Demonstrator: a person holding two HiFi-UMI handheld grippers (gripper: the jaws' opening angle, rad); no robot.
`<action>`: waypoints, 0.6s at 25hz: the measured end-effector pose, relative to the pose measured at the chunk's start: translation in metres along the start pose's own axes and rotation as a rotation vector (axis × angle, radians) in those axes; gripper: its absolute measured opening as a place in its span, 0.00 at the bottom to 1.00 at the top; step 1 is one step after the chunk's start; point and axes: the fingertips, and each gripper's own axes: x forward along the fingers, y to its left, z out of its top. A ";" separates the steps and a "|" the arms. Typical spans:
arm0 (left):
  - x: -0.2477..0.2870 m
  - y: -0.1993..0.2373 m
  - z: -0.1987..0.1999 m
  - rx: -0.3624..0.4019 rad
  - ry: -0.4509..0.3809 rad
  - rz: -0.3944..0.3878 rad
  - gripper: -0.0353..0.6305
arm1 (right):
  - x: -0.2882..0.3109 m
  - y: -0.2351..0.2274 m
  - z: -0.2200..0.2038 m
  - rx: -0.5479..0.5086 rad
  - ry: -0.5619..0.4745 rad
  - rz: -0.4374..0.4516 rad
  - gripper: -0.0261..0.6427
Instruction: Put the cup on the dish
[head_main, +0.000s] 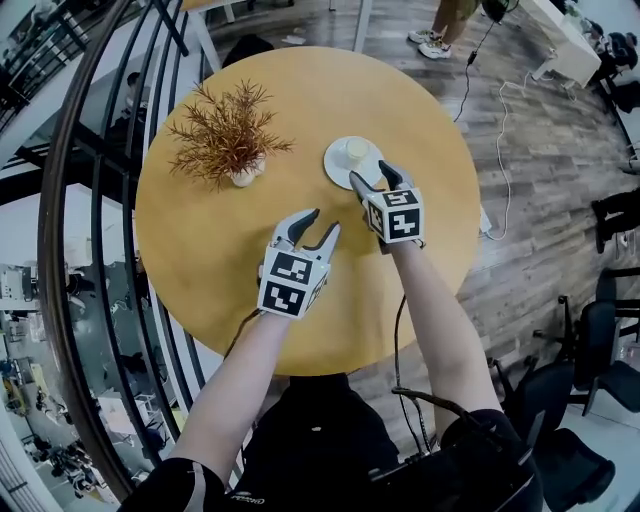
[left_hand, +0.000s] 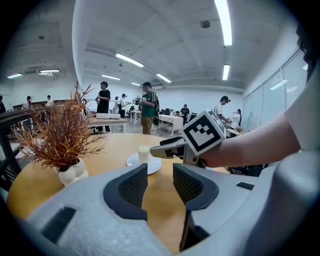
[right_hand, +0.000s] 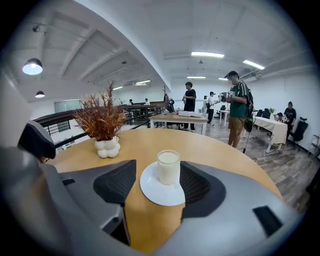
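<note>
Where the head view looks down on the round yellow wooden table (head_main: 200, 270), the small whitish cylindrical cup (head_main: 356, 150) is seen standing on the round white dish (head_main: 336, 165). The right gripper (head_main: 370, 175) is held at the dish's near edge and the left gripper (head_main: 323, 222) farther back; both are spread wide and empty. In the left gripper view, the dish is partly hidden by the right gripper's jaw. In the right gripper view, the cup is shown upright, long axis vertical, mouth upward; its contents cannot be made out.

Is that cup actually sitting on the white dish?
Touching. The right gripper view shows the cup standing upright, its base on the dish.
</note>
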 end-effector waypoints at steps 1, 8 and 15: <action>-0.003 -0.002 0.003 0.003 -0.005 -0.001 0.30 | -0.009 0.004 0.005 0.007 -0.014 0.008 0.45; -0.031 -0.012 0.055 0.024 -0.119 0.005 0.29 | -0.084 0.029 0.050 0.042 -0.145 0.051 0.39; -0.093 -0.050 0.113 0.084 -0.224 -0.021 0.28 | -0.197 0.073 0.089 0.082 -0.276 0.103 0.31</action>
